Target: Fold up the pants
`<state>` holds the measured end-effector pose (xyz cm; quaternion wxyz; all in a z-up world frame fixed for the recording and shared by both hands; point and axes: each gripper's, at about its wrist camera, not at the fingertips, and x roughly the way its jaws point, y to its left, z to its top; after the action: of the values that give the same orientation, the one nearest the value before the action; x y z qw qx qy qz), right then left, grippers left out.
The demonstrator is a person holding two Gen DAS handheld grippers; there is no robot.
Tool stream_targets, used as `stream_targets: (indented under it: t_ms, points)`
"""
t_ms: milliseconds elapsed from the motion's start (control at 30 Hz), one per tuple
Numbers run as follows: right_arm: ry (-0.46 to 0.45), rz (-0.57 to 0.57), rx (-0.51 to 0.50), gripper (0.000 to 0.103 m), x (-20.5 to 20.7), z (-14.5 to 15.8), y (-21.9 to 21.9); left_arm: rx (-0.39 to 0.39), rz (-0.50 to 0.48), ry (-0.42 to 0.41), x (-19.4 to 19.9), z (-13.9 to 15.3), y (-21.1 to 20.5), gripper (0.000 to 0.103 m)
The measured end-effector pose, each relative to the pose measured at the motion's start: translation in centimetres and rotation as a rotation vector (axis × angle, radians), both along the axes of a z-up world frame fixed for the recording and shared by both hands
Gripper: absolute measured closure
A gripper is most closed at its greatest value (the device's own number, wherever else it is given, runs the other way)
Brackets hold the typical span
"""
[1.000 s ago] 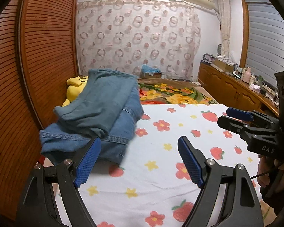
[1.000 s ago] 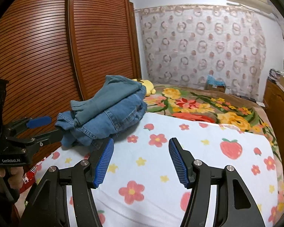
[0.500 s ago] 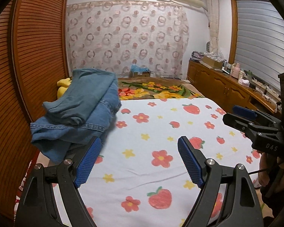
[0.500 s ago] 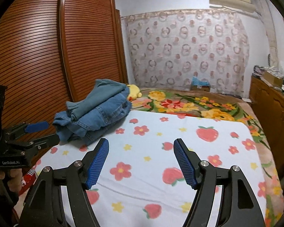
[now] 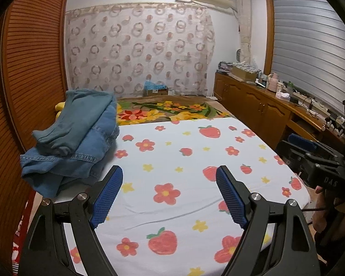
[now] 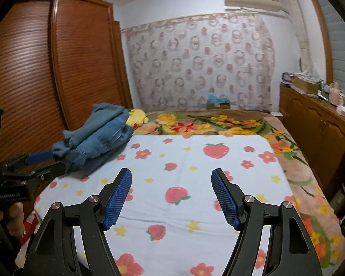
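Pants (image 5: 73, 138) piled folded at bed's (image 5: 195, 161) left edge; left claw (image 5: 169, 194) and right claw (image 6: 171, 199) both wide open, holding nothing

The yellow plush toy (image 6: 138, 117) lies mostly hidden behind the folded pants (image 6: 96, 133). Small items on the far right counter (image 5: 276, 101) are too tiny to identify. The bed (image 6: 195, 230) is cut off at the near edge.

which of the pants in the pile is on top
The lighter teal pants are on top. They lie folded across the darker blue jeans, whose stitched hem sticks out below them at the left edge of the bed.
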<state>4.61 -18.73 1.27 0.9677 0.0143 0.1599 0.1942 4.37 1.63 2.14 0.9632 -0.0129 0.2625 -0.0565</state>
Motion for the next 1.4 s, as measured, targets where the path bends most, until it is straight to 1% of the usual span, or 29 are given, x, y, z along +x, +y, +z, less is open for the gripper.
stream_targets:
  t_ms: [167, 367, 567, 833, 1400]
  points:
    - [-0.034, -0.035, 0.007, 0.029, -1.9, 0.5, -0.6, 0.0, -0.002, -0.026, -0.8, 1.0, -0.4, 0.019]
    - [-0.065, -0.07, -0.024, 0.029, -3.9, 0.6, 0.4, 0.01, 0.014, -0.065, -1.9, 2.3, -0.5, 0.019]
    - [-0.08, -0.083, -0.026, 0.029, -4.9, 0.6, 1.0, 0.014, 0.027, -0.085, -2.5, 2.9, -0.1, 0.019]
    - [-0.099, -0.092, -0.03, 0.029, -5.0, 0.3, 0.7, 0.01, 0.038, -0.092, -2.9, 3.1, 0.5, 0.019]
    - [-0.097, -0.097, -0.035, 0.029, -4.3, 0.2, 0.4, 0.009, 0.039, -0.088, -3.0, 3.1, 0.7, 0.019]
